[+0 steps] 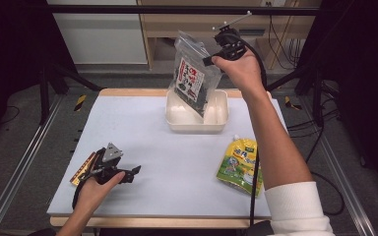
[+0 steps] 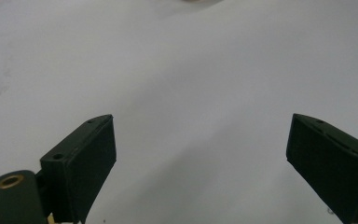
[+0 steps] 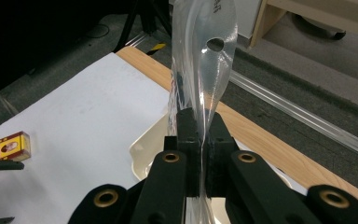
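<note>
High view: R claw [image 1: 211,60] pinching seaweed bag [image 1: 193,81] over tub [image 1: 173,118]; L claw [image 1: 134,172] spread

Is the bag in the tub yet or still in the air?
In the air: right gripper holds the bag by its top, its bottom corner dipping into the tub.

A tub [image 1: 197,120] sits at the table's [image 1: 152,147] far edge, a clear bag [image 1: 193,78] hanging over it. A pouch [image 1: 240,164] lies near right, a small box [image 1: 82,168] near left.
</note>
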Demonstrator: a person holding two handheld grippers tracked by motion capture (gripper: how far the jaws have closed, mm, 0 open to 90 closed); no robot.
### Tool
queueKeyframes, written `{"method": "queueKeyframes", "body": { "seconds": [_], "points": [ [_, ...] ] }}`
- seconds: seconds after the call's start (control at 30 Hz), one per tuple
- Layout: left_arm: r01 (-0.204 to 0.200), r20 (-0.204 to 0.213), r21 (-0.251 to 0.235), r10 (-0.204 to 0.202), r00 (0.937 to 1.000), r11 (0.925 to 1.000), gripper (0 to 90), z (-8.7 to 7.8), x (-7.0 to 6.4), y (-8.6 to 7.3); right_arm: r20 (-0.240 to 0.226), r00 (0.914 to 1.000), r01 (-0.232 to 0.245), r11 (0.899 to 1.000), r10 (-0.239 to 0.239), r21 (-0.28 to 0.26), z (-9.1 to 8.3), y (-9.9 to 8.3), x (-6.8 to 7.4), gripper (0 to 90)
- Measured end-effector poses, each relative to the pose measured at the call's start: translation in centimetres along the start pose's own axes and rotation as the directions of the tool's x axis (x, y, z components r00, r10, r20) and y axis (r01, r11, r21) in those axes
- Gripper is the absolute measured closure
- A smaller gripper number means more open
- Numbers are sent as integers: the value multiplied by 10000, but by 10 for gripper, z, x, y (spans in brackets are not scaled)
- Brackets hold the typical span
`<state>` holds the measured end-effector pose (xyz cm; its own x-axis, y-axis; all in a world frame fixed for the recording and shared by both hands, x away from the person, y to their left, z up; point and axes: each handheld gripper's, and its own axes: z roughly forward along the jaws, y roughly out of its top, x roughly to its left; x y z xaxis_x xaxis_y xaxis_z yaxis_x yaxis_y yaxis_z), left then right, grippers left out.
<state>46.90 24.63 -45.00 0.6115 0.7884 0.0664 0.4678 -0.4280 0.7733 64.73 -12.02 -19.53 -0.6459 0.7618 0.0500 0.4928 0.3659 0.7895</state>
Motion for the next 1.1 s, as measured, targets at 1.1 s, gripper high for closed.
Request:
{"method": "queueKeyframes", "body": {
  "seconds": [1.1],
  "points": [
    [-88, 45, 72, 87, 10000, 9999, 80, 1, -1, 0, -218, 9983, -543, 9985, 542, -69, 28, -20, -5, 877]
  ]
}}
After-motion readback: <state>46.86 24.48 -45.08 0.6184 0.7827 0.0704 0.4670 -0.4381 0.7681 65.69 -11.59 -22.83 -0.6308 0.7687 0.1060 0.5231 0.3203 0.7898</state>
